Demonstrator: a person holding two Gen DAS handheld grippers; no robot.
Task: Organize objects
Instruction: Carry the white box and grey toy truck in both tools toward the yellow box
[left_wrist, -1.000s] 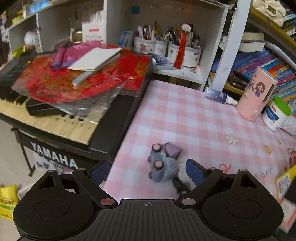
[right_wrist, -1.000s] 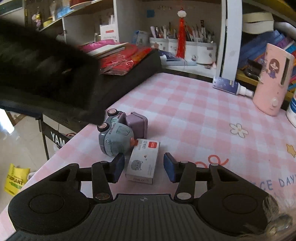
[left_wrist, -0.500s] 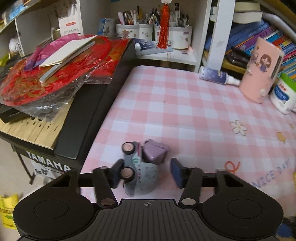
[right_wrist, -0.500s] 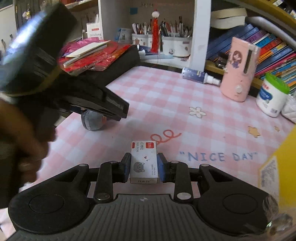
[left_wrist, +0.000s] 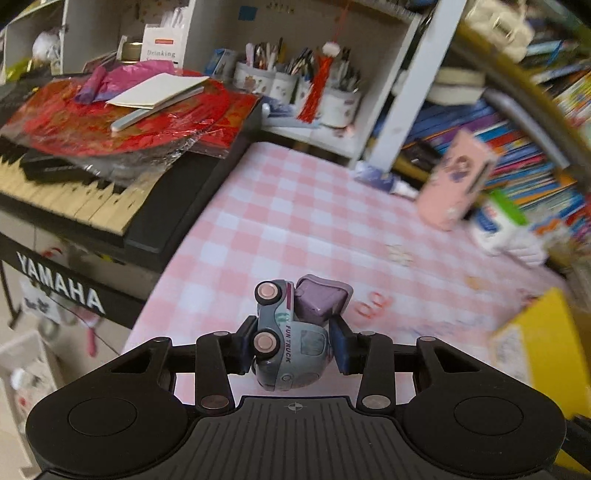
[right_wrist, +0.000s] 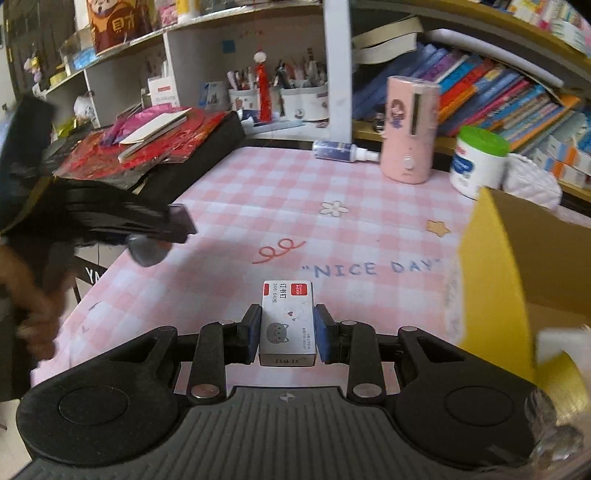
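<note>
Holding a small staple box (right_wrist: 287, 325) by its long sides, your right gripper (right_wrist: 287, 334) is clamped tight just left of the yellow carton (right_wrist: 491, 280). The box is light, stiff card; flat faces suit the pads. Your left gripper (left_wrist: 293, 349) squeezes the toy truck (left_wrist: 290, 349) across its cab above the checked tablecloth (left_wrist: 295, 206): hard, rounded plastic, likely slippery, so grip mid-body.

A grey-blue toy truck (left_wrist: 291, 343) lettered "FUN TRUCK", with pink-hubbed wheels and a purple tipper bed, lies on its side, wheels to the left, clamped between blue pads. A small white staple box (right_wrist: 288, 325) with a red label and a grey cat drawing sits flat, label up, likewise pinched at both long sides.
</note>
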